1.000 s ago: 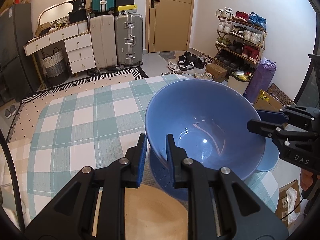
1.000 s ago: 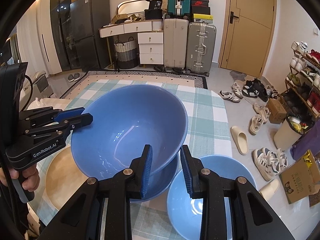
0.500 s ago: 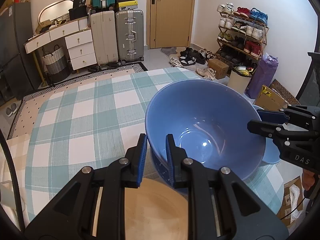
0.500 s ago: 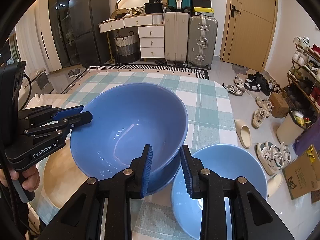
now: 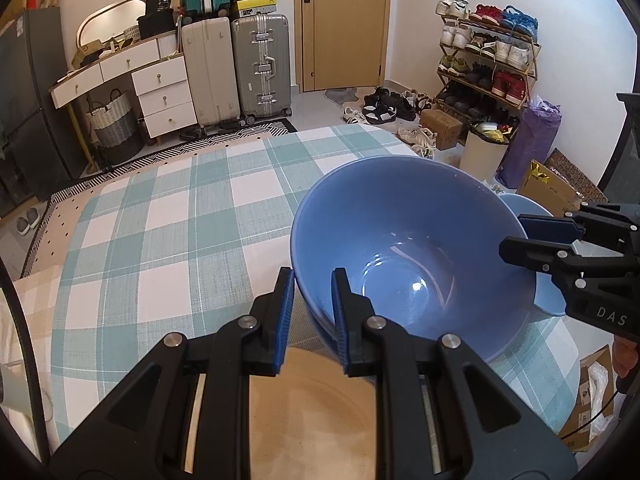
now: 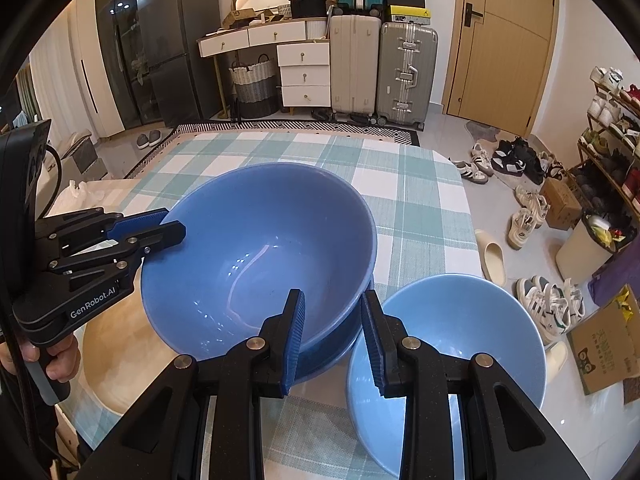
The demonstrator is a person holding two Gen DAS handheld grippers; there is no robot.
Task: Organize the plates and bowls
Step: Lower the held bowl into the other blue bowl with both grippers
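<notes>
A large blue bowl (image 5: 412,256) (image 6: 260,248) hangs tilted between both grippers. On its near rim in the left wrist view my left gripper (image 5: 313,280) is shut. My right gripper (image 6: 333,300) is shut on the opposite rim, one finger inside the bowl and one outside. Each gripper shows in the other's view, the right gripper (image 5: 520,236) and the left gripper (image 6: 168,226). Just under the held bowl sits a second dark blue bowl (image 6: 332,348), mostly hidden. A light blue bowl (image 6: 448,344) (image 5: 548,296) stands to its right. A beige plate (image 5: 312,408) (image 6: 116,360) lies on the left.
The dishes sit at the near end of a table with a green-and-white checked cloth (image 5: 168,216) (image 6: 416,200). Beyond the table's right edge is floor with shoes (image 6: 532,216) and a cardboard box (image 6: 604,336). A person's hand (image 6: 60,364) holds the left gripper's handle.
Both grippers have come down with the blue bowl. It now sits lower over the dark blue bowl beneath, which shows less than before.
</notes>
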